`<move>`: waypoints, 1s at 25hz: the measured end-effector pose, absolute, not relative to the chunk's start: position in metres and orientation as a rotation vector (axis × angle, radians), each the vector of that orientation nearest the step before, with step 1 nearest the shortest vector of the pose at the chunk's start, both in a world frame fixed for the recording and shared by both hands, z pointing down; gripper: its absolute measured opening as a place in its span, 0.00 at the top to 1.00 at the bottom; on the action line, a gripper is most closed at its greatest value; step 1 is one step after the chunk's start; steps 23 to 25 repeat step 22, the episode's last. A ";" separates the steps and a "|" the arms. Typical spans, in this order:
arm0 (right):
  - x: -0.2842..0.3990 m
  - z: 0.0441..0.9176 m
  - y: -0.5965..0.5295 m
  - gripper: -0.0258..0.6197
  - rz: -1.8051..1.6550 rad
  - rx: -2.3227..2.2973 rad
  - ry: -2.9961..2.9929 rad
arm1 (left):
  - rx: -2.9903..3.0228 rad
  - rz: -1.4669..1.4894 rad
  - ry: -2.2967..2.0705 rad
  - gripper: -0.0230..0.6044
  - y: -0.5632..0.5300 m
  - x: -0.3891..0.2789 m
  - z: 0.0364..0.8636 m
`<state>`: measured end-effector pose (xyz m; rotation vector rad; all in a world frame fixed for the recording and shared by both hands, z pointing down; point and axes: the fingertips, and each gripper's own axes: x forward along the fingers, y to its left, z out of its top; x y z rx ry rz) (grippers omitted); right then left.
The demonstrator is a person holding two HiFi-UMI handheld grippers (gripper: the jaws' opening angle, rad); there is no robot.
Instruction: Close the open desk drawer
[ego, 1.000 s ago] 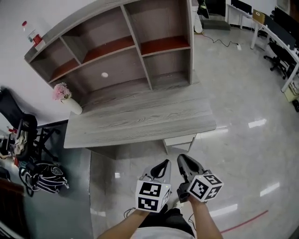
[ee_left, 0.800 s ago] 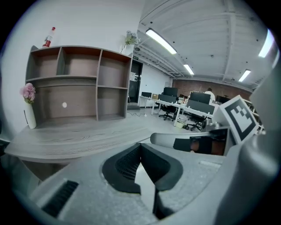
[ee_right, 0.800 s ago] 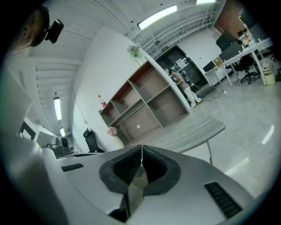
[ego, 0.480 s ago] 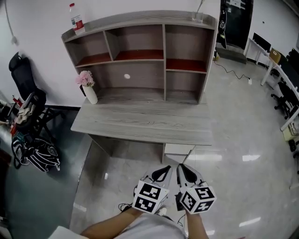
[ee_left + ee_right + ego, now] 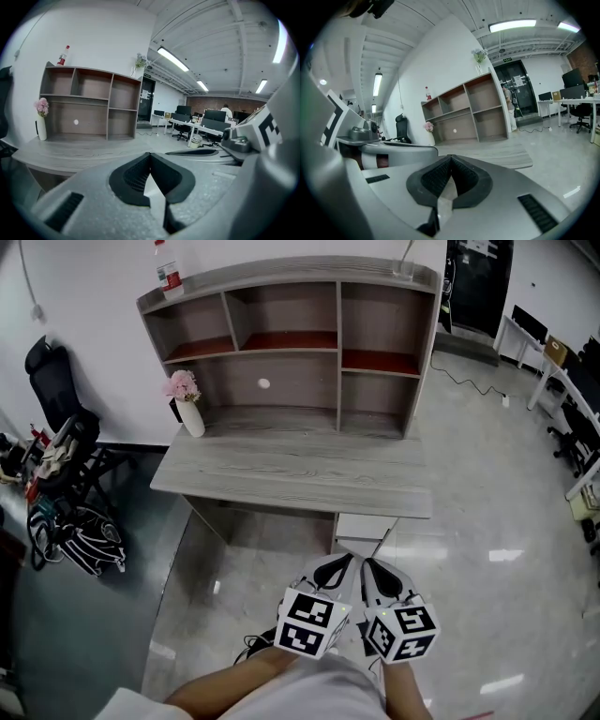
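In the head view a grey wooden desk (image 5: 291, 470) with a shelf hutch (image 5: 291, 334) stands ahead of me. Its pale drawer (image 5: 366, 525) shows under the desktop's right front edge and sticks out a little. My left gripper (image 5: 341, 564) and right gripper (image 5: 369, 567) are side by side in front of the drawer, above the glossy floor, and touch nothing. Each one's jaws are shut with nothing between them. The left gripper view shows the desk (image 5: 70, 152) beyond the shut left gripper (image 5: 150, 154). The right gripper view shows the desk (image 5: 497, 154) beyond the shut right gripper (image 5: 450, 158).
A white vase of pink flowers (image 5: 189, 401) stands on the desk's left, and a bottle (image 5: 169, 266) on the hutch top. A black chair and bags (image 5: 66, 493) crowd the left. Office desks and chairs (image 5: 562, 352) line the far right, and a cable (image 5: 464, 381) lies on the floor.
The head view has swung round, so the desk now faces me squarely. Both grippers have drawn closer together, and the right one has rolled, with its marker cube turned.
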<state>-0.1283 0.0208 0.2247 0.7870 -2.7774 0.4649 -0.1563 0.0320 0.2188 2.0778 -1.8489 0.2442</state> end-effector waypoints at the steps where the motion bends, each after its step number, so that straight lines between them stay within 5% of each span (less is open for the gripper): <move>1: -0.128 0.223 0.021 0.96 0.462 0.790 -2.778 | 2.075 0.243 -1.850 0.96 0.033 -0.156 0.218; 25: -0.121 0.228 0.021 0.96 0.450 0.811 -2.770 | 2.041 0.291 -1.846 0.96 0.033 -0.149 0.230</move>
